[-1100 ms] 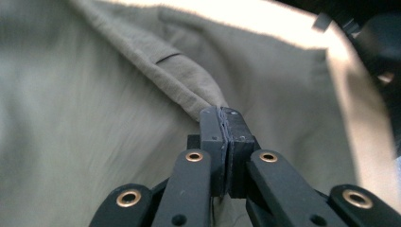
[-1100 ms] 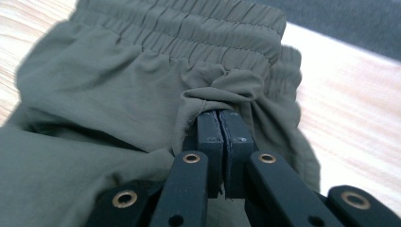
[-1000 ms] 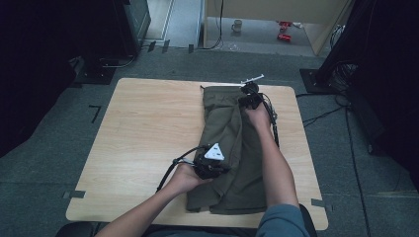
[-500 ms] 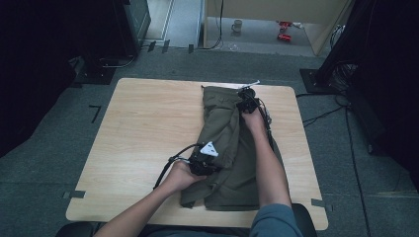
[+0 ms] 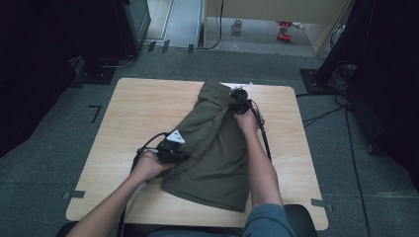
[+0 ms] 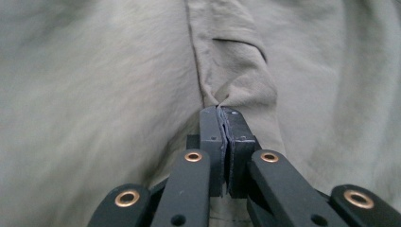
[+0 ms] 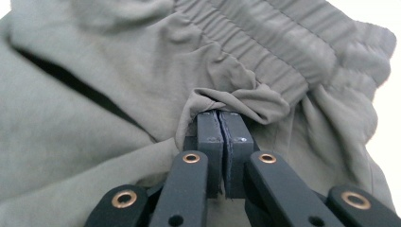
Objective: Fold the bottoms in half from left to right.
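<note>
The left tool [image 5: 184, 154] is sitting nearest the person, at about 7 o'clock on the desk [image 5: 138, 108], and its jaws are pressed together on a small pinch of the olive shorts [image 5: 217, 148]. In the left gripper view that pinch [image 6: 222, 97] is puckering up right at a seam, with the cloth fanning away from the tips in soft creases. Farther off, at about 1 o'clock, the right tool [image 5: 236, 103] is likewise clamping a fold of fabric just below the elastic waistband [image 7: 283, 52]; in the right gripper view the gathered cloth is bunching over the tips and a dark pocket slit [image 7: 71, 82] is running off toward 10 o'clock.

The shorts are lying along the middle of the desk, waistband at the far edge near 12 o'clock and hems toward the person, skewed slightly so the near end is trailing toward 5 o'clock. Judging by the way it is draping and wrinkling, the garment is handling as light, limp and unbreakable, neither stiff nor notably slippery; it is likely sagging between any two holds. Seams, hems and the thick ribbed waistband are looking like the surest places to grip, since they bunch firmly rather than sliding out.

No brand, label or readable writing is showing on the cloth or the tools.
</note>
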Demonstrator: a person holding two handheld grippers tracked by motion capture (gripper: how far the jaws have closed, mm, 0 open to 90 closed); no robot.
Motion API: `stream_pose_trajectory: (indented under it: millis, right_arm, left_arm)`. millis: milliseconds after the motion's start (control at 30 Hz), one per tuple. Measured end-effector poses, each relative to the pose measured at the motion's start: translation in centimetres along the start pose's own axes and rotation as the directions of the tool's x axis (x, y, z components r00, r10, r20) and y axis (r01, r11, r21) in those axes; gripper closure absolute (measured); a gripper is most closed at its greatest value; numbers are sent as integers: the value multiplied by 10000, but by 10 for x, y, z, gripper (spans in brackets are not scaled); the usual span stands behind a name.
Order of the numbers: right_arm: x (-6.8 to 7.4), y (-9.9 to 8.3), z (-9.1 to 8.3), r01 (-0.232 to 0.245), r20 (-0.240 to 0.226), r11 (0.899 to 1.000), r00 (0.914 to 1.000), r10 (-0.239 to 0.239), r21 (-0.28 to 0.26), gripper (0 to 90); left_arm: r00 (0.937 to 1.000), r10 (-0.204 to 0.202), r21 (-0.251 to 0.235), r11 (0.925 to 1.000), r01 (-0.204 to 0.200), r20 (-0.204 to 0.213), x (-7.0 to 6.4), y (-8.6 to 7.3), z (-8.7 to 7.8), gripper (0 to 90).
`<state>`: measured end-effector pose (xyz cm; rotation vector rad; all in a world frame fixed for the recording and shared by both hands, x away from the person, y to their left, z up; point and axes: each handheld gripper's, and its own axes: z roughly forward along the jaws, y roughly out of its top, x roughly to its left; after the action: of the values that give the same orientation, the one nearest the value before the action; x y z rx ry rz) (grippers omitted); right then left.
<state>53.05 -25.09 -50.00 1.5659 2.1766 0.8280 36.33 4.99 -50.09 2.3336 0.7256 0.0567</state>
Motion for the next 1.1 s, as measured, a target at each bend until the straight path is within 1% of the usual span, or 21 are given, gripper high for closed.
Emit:
stream_pose_trajectory:
  millis: [67, 100, 133, 300, 333, 367, 400, 433, 500, 533, 567, 600, 667, 733, 800, 867, 933, 967, 1000, 1067, 1100]
  right_arm:
    - [5, 0, 2, 89, -102, 9998, 9999, -90, -157, 881]
    - [5, 0, 2, 89, -102, 9998, 9999, -90, -157, 881]
    - [11, 1, 5, 196, -272, 9994, 9994, -204, -291, 880]
    - [25, 0, 10, 558, -560, 9962, 9967, -596, -669, 880]
    - [27, 0, 11, 627, -631, 9952, 9957, -675, -745, 880]
    - [29, -1, 11, 685, -714, 9944, 9947, -742, -803, 879]
    - [30, -1, 12, 732, -797, 9933, 9936, -803, -893, 879]
    - [31, -2, 12, 778, -857, 9925, 9926, -860, -948, 878]
    - [32, -3, 12, 809, -930, 9918, 9916, -901, -988, 878]
    - [34, -7, 11, 1000, -1028, 9871, 9882, -1131, -1249, 875]
    - [34, -7, 11, 1000, -1028, 9871, 9882, -1131, -1249, 875]
    - [33, -13, 11, 1110, -1140, 9822, 9851, -1289, -1512, 874]
    - [31, -17, 10, 982, -1320, 9804, 9838, -1215, -1708, 873]
    - [29, -22, 10, 789, -1468, 9783, 9833, -1080, -1918, 873]
    - [28, -23, 10, 632, -1496, 9779, 9842, -942, -1995, 874]
    - [29, -23, 10, 577, -1442, 9781, 9857, -877, -2002, 874]
    - [30, -23, 10, 625, -1373, 9779, 9863, -911, -1995, 874]
    - [30, -23, 10, 625, -1373, 9779, 9863, -911, -1995, 874]
    - [31, -23, 10, 642, -1329, 9774, 9868, -922, -2015, 874]
    - [31, -23, 10, 593, -1344, 9776, 9870, -877, -2019, 874]
    - [31, -23, 10, 597, -1324, 9777, 9873, -876, -2012, 874]
  left_arm:
    - [9994, -255, 66, 9996, 256, -250, 13, -6, -9, 891]
    - [9994, -255, 66, 9996, 256, -250, 13, -6, -9, 891]
    - [9977, -491, 96, 9987, 496, -472, 25, -12, -18, 891]
    - [9921, -808, 155, 9965, 827, -955, 49, -25, -36, 891]
    - [9905, -847, 121, 9962, 865, -1082, 52, -28, -38, 891]
    - [9905, -847, 121, 9962, 865, -1082, 52, -28, -38, 891]
    - [9880, -696, 161, 9972, 725, -1381, 58, -32, -44, 891]
    - [9866, -664, 203, 9973, 702, -1488, 61, -33, -46, 891]
    - [9851, -658, 208, 9973, 700, -1587, 64, -35, -49, 891]
    - [9805, -721, 246, 9967, 779, -1830, 72, -38, -54, 891]
    - [9805, -721, 246, 9967, 779, -1830, 72, -38, -54, 891]
    - [9759, -828, 176, 9960, 881, -2020, 79, -41, -57, 891]
    - [9731, -912, 86, 9954, 952, -2117, 85, -43, -59, 892]
    - [9727, -882, 71, 9957, 918, -2146, 85, -43, -59, 891]
    - [9716, -855, 115, 9958, 903, -2206, 84, -41, -59, 891]
    - [9707, -767, 218, 9962, 838, -2278, 81, -40, -60, 891]
    - [9706, -705, 121, 9971, 753, -2301, 76, -38, -64, 893]
    - [9706, -705, 121, 9971, 753, -2301, 76, -38, -64, 893]
    - [9735, -599, -123, 9982, 586, -2208, 67, -34, -71, 895]
    - [9757, -415, -333, 9988, 351, -2150, 57, -31, -79, 895]
    - [9771, -393, -555, 9981, 283, -2092, 49, -29, -84, 895]
